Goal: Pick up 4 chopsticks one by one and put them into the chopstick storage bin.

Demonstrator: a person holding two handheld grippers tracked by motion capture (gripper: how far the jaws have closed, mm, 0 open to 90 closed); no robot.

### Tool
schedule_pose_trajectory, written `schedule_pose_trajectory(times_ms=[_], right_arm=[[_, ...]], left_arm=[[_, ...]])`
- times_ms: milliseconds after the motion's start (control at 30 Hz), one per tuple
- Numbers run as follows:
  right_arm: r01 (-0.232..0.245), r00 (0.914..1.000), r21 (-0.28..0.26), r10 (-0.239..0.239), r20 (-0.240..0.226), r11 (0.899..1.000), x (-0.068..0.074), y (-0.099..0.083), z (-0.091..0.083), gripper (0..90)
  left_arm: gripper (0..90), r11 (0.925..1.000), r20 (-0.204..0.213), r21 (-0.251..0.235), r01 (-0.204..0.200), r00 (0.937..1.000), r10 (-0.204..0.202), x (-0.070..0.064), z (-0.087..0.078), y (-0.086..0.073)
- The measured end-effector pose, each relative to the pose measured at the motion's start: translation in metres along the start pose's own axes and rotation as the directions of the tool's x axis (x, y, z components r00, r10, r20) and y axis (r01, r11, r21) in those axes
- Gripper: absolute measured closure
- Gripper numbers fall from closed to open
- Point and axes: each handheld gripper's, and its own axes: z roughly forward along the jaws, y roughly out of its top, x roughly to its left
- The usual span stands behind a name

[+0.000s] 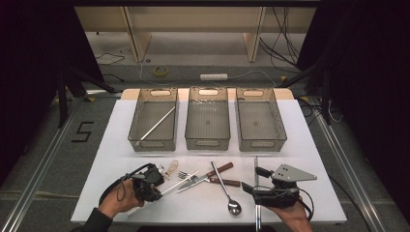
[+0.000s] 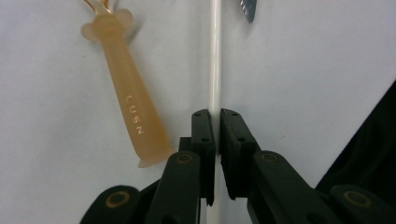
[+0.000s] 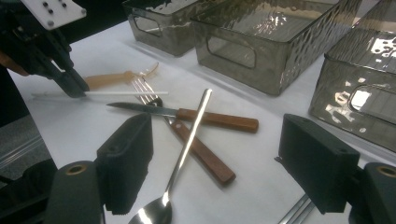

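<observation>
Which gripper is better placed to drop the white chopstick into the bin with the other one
Left. The left gripper is already shut on the white chopstick, and the left bin with the matching stick lies on its side. The right gripper is open over the spoon.

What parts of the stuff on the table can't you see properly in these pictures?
- White stick: in the left gripper view its near end is hidden behind the left gripper, and its far end is cut off by the top edge.
- Orange tool: in that same view its head is cut off by the top edge.
- Spoon: in the right gripper view its bowl is cut off by the bottom edge.
- Metal rod: in the high view the right gripper covers its middle.
</observation>
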Motion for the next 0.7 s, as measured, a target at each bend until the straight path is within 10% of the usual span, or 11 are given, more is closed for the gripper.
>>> schedule_pose_trajectory(times_ms=[700], right_arm=[[-0.010, 0.9999, -0.002, 0.010, 0.002, 1.000, -0.002, 0.000, -0.001, 27.2]], left_arm=[[84.2, 0.9752, -0.002, -0.205, 0.083, 0.9963, -0.085, 0.018, -0.045, 0.007]])
